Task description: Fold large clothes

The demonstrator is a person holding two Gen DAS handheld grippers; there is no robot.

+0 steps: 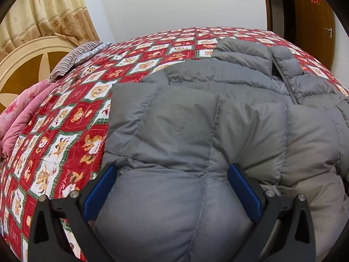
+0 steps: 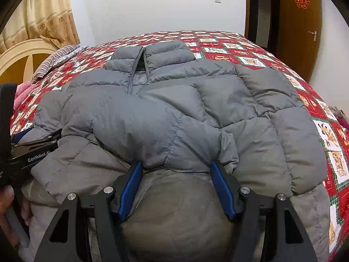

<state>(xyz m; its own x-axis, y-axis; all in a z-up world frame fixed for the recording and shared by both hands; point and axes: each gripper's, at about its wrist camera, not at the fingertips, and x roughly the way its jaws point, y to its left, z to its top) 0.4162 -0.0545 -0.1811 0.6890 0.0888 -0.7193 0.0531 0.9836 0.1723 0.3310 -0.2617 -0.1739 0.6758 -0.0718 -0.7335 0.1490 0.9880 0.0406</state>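
Note:
A grey puffer jacket lies on the bed, collar and zip at the far end; it also shows in the right wrist view. Both sleeves are folded across its front. My left gripper is open, its blue pads either side of a puffy bulge at the jacket's near hem. My right gripper is open too, its pads straddling another bulge of the hem, under the cuff of a folded sleeve. The left gripper also shows at the left edge of the right wrist view.
The bed has a red patchwork quilt with teddy-bear squares. A pink duvet and a striped pillow lie at the left by the cream headboard. A curtain, a white wall and a wooden door stand behind.

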